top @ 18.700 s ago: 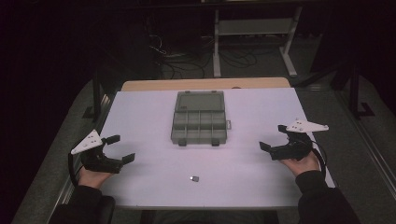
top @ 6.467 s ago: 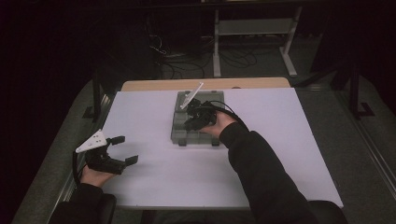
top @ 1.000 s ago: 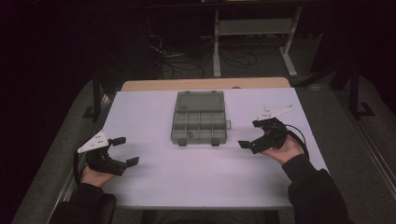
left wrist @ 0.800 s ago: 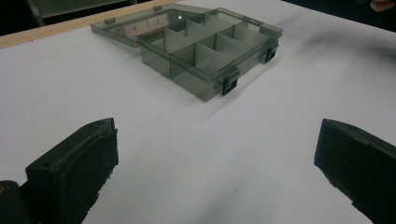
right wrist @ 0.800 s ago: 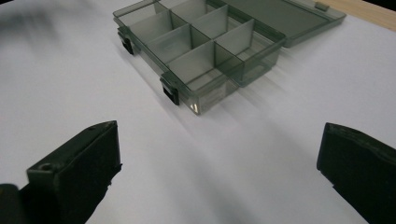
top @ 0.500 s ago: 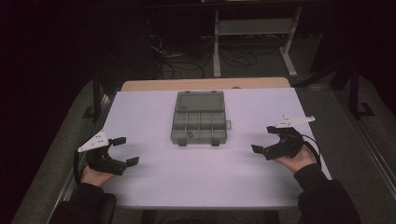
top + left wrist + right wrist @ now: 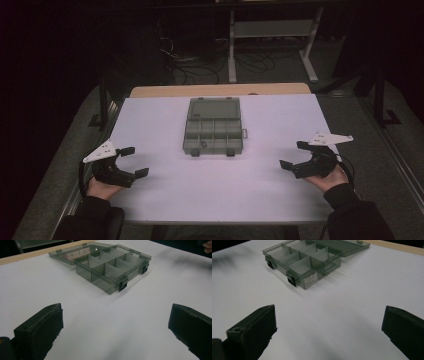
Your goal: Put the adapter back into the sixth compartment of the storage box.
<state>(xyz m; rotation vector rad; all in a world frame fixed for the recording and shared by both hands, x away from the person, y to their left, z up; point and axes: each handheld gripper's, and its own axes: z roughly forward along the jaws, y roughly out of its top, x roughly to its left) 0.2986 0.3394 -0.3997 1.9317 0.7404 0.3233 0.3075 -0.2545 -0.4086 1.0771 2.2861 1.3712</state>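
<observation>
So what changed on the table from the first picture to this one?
The small part that lay on the white table now sits in a front compartment of the organizer box. The right gripper, open, is back at the right edge. The left gripper and the box stayed put.

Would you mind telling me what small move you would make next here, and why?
Probably bring the right hand-held gripper toward the organiser box to fold its lid shut. The lid lies open flat behind the compartments, a small item sits in one, and both grippers rest open and empty.
</observation>
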